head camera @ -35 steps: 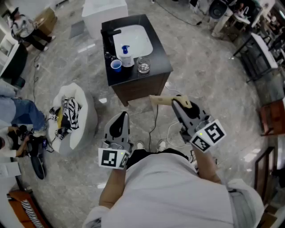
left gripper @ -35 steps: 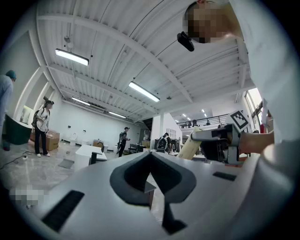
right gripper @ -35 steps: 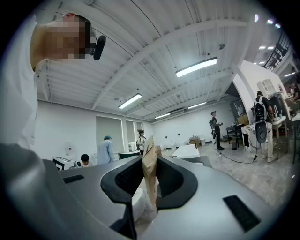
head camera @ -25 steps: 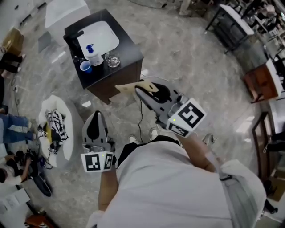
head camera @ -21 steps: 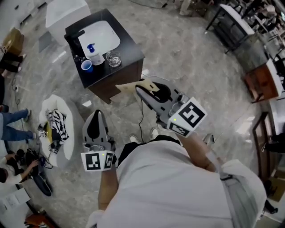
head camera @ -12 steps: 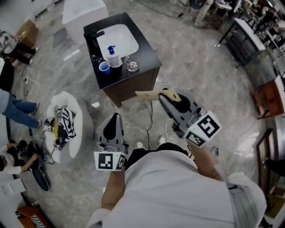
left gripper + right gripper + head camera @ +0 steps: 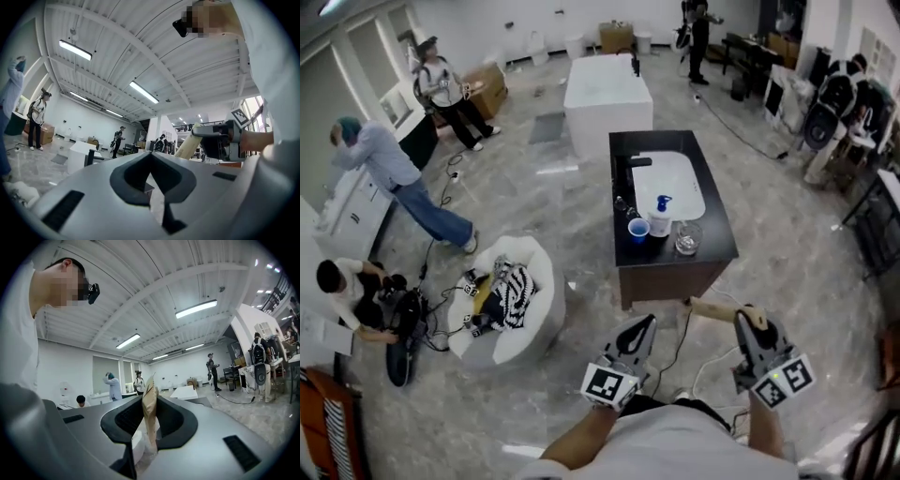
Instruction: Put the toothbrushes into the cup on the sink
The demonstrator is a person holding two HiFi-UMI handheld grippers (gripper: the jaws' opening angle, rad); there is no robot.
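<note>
the right gripper (image 7: 744,319) jaws pinch a tan toothbrush pack (image 7: 712,310) that points left — the blue cup (image 7: 638,230) stands well ahead on the desk (image 7: 714,236); the left gripper (image 7: 644,324) is closed, empty.

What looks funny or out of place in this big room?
The sink cabinet stands alone in the middle of the floor, away from any wall, which is odd for a sink. A tan paper packet sticks out sideways from the jaws of the right gripper. Nothing looks spilled or broken.
</note>
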